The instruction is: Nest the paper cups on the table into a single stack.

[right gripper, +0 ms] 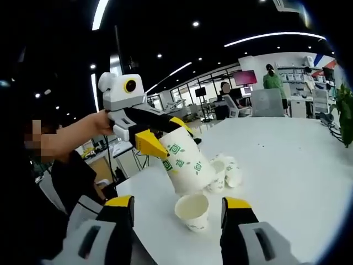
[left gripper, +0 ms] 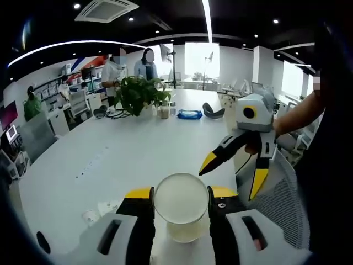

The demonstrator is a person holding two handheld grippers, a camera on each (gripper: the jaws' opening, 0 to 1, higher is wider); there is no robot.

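Left hand-held gripper carries a paper cup above the bench; right one is released.

The big white bench (left gripper: 121, 149) stretches away, a potted plant (left gripper: 140, 94) at its far end. In the right gripper view, the left hand-held gripper (right gripper: 165, 141) is clenched on a green-patterned paper cup (right gripper: 187, 160), tilted in the air over the bench edge. Below it, an upright cup (right gripper: 193, 211) stands between the spread jaws of the right hand-held gripper (right gripper: 177, 212), untouched. Just beyond, a small cluster of cups (right gripper: 226, 171) lies on the bench. In the left gripper view, the held cup's open mouth faces the camera, yellow-tipped jaws pressing its sides.
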